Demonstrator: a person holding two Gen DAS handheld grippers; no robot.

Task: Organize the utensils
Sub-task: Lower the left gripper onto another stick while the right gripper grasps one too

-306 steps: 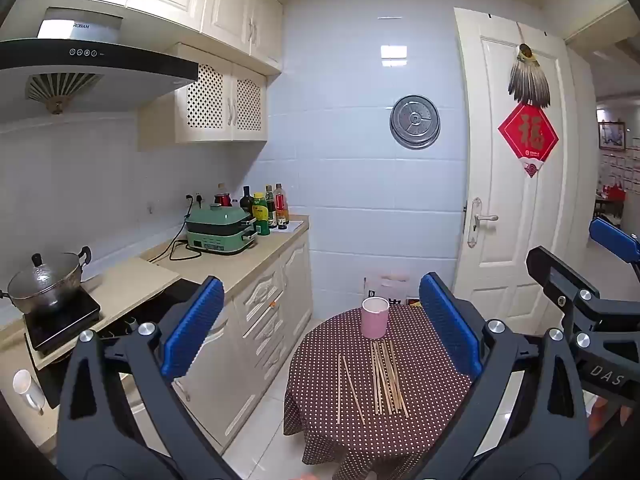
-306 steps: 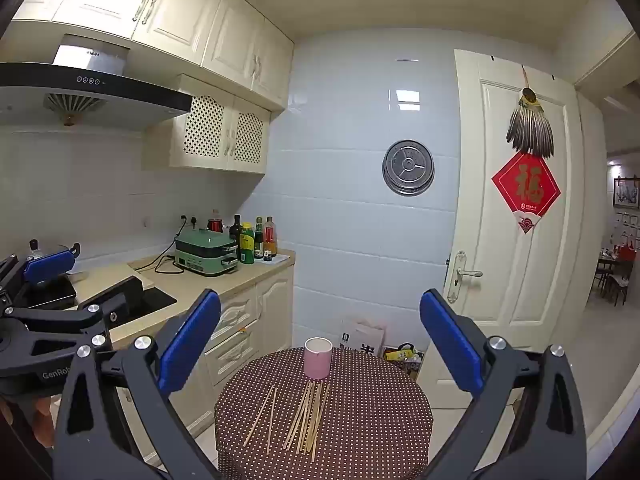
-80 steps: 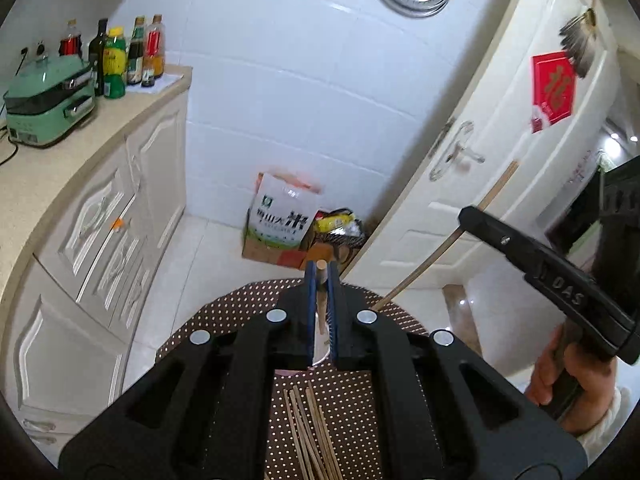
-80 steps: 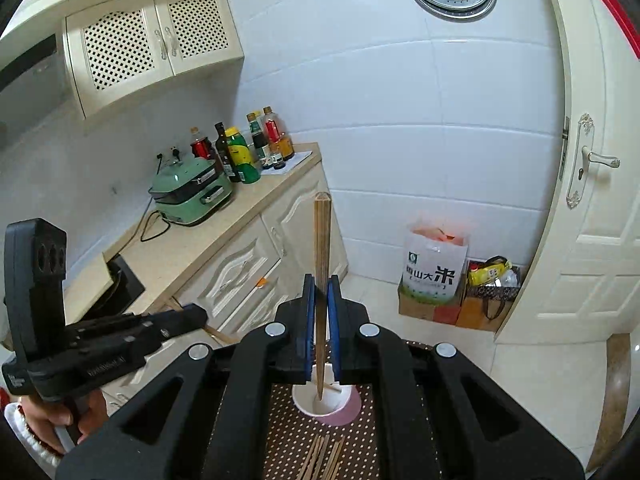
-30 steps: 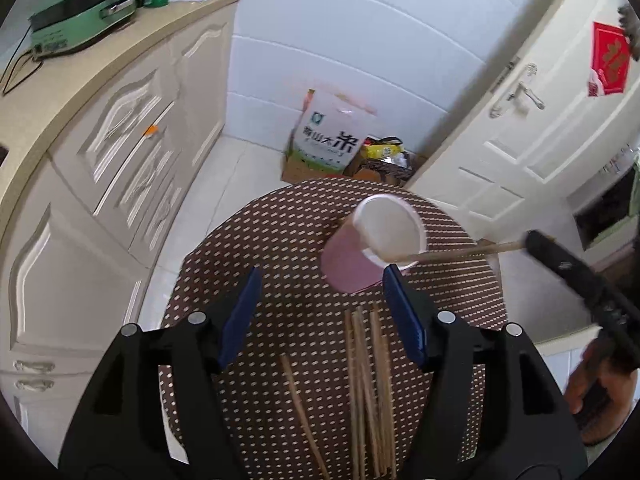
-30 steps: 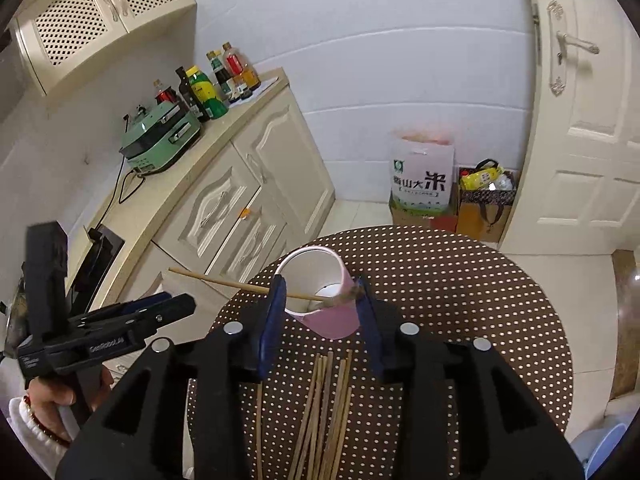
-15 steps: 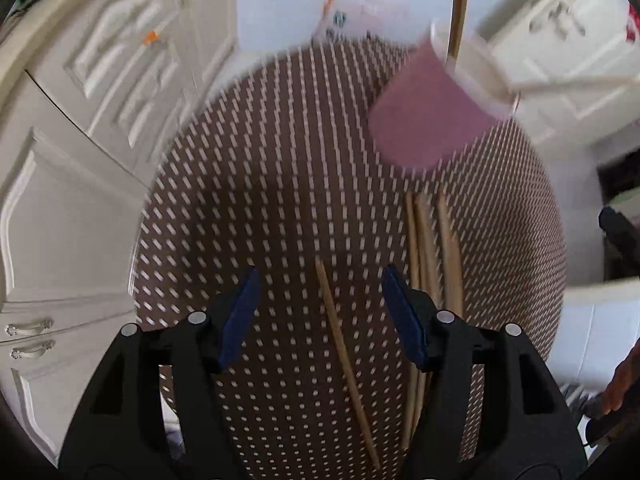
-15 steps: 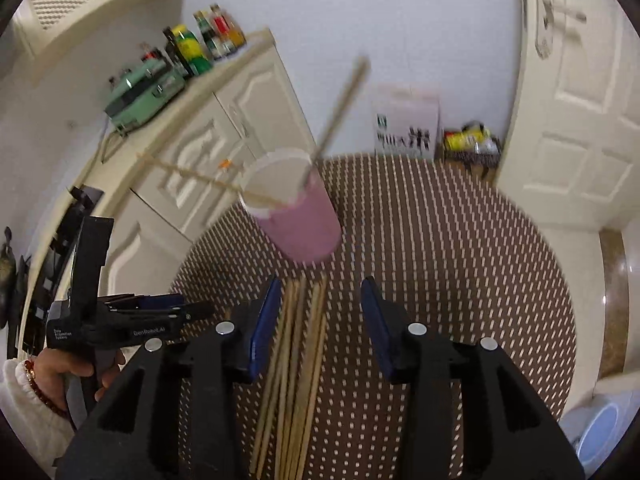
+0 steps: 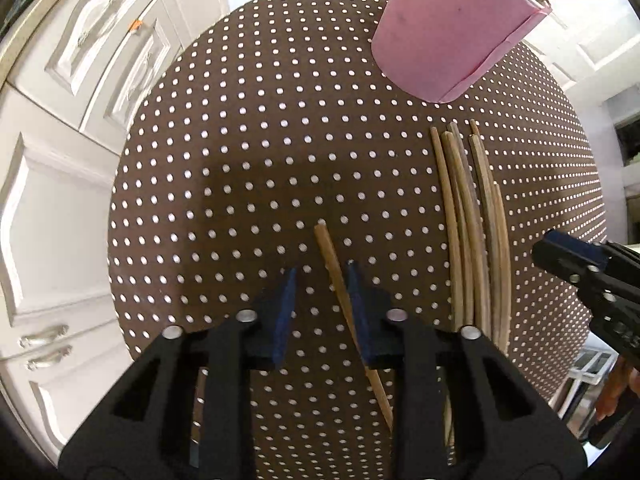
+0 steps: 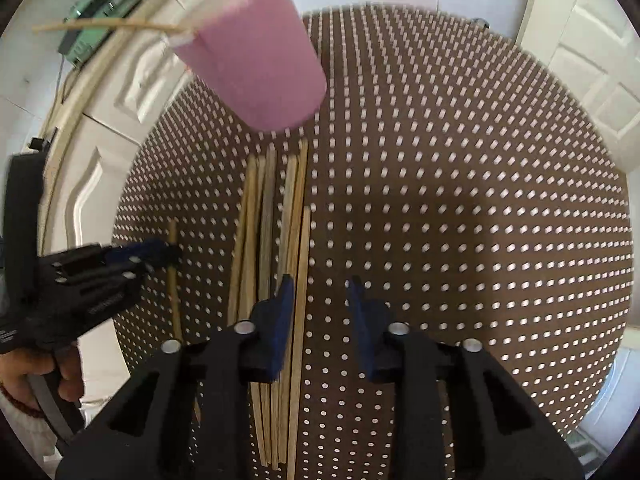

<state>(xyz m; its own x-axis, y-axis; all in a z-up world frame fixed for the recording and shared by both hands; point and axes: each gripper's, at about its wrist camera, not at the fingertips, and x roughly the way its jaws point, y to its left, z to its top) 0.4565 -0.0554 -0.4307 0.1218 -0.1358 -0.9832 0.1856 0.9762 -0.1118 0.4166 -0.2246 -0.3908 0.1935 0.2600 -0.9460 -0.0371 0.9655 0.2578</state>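
Left wrist: left tool [image 9: 321, 280] closing around a slim wooden chopstick [image 9: 334, 265] on dotted cloth [image 9: 240, 160], pads not yet pressing.

A round table [image 9: 240, 140] under a brown cloth dotted with white stood in the middle of the kitchen. To its left ran cream cabinets [image 9: 68, 184] with raised panel fronts and metal handles, topped by a pale counter edge [image 10: 100, 68]. On that counter, far from the table, sat a green appliance [image 10: 92, 36]. Beyond the table on its right stood a white panelled door [image 10: 592, 52]. Daylight left soft shadows on the cloth.
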